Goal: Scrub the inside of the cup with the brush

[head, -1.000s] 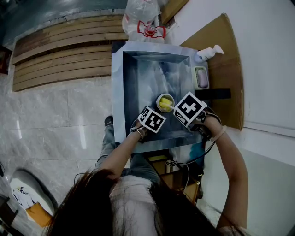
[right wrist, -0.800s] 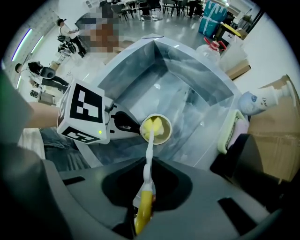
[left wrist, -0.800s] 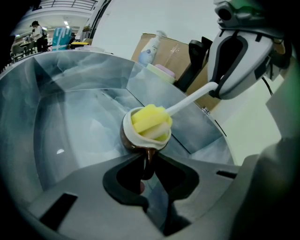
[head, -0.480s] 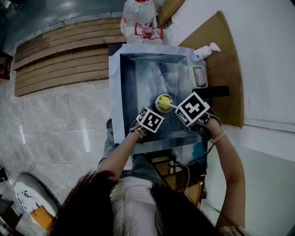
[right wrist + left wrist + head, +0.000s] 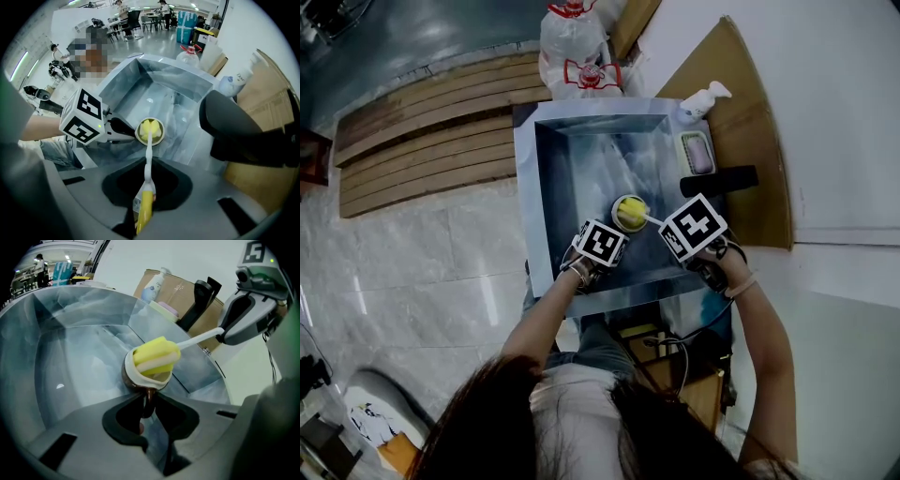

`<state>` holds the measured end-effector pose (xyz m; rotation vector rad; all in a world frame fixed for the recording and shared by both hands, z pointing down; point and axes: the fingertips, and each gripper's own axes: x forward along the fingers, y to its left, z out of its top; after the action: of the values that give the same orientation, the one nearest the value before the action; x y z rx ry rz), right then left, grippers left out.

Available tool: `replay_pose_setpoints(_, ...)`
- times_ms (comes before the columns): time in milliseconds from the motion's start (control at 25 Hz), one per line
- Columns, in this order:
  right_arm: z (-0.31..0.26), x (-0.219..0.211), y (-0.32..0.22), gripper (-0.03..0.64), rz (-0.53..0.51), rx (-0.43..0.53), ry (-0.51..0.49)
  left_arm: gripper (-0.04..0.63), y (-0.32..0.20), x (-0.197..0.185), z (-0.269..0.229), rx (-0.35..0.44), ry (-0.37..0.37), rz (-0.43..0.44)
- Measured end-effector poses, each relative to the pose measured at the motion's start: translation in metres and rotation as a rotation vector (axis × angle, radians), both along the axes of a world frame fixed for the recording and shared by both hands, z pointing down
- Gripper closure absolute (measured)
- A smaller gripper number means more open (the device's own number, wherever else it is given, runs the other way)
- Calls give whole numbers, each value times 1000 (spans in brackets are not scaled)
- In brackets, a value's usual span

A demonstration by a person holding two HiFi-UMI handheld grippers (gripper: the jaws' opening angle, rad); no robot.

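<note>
A cup (image 5: 630,213), brown outside and cream inside, stands tilted in the steel sink (image 5: 572,159). My left gripper (image 5: 147,405) is shut on the cup's handle, seen from behind the cup (image 5: 146,376). The brush's yellow sponge head (image 5: 157,356) sits in the cup's mouth. Its white shaft runs back to my right gripper (image 5: 146,182), which is shut on the brush's yellow handle (image 5: 144,206). In the right gripper view the cup (image 5: 150,131) lies straight ahead, with the left gripper (image 5: 117,129) at its left. In the head view the left gripper (image 5: 615,231) and the right gripper (image 5: 671,228) flank the cup.
A soap bottle (image 5: 698,99), a dish with pink soap (image 5: 698,155) and a black tap (image 5: 717,180) line the sink's right rim beside a brown board (image 5: 755,122). A plastic bag with a bottle (image 5: 577,47) lies behind the sink. Wooden slats (image 5: 431,131) lie to the left.
The head view has drifted, so the sink sits a little higher and further left. Both grippers keep their holds and the sponge head stays in the cup.
</note>
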<state>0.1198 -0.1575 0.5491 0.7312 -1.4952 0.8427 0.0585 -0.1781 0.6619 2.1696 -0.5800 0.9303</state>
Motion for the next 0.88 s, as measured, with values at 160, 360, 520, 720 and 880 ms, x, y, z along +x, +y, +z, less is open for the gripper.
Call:
replay_pose_setpoints(160,-1,5,5,568,35,24,-32,517,17,-5,3,-95,-22,3)
replay_pose_setpoints(360,-6,10,9,568,64,58,-61,523,10,-10,-8,-68,-25,-23)
replay_pose_setpoints(520,-11,14,13,568,79,94,-83,535,4,-17,-17,-30,-37,-57)
replay_pose_setpoints(720,-19,20,17,568,110,153,-110,538,3,-30,-35,25,-50,-87)
replay_pose_setpoints(880,-23,20,19,568,112,198,-137,543,0,-39,-49,69,-60,-121)
